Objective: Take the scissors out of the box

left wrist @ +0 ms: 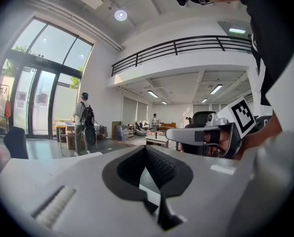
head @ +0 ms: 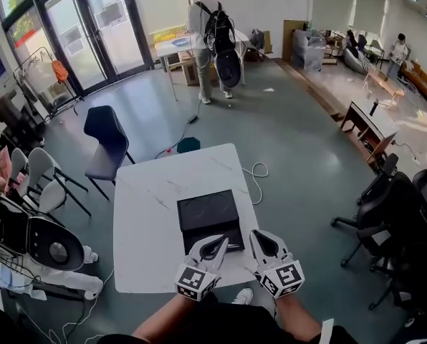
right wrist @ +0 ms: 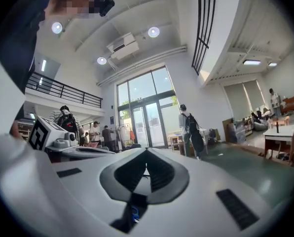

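**Desk** (head: 145, 213): white, marble-patterned top on a grey floor.

**Box** (head: 208, 215): black and flat, on the desk a little toward 3 o'clock from the middle. Its top is covered by a plain dark lid.

**Scissors**: not visible in any view. Only the closed box shows.

**Left tool** (head: 223, 242): at the box's 6 o'clock edge, tips overlapping the front face. Contact cannot be judged. Jaws pressed together with nothing between them, marker cube toward the person.

**Right tool** (head: 256, 235): just beside the box's 4 o'clock corner, over the desk edge. Jaws pressed together at the tip and holding nothing. The two tools lie side by side, angled toward each other.

**Dark blue chair** (head: 106, 143): on the floor at the desk's 10 o'clock.

**White cable** (head: 257, 178): looped on the floor at the desk's 2 o'clock.

**Black office chairs** (head: 394, 210): grouped at 3 o'clock, well apart from the desk.

**Person with a backpack** (head: 208, 38): standing at 12 o'clock, far across the room beside another table.
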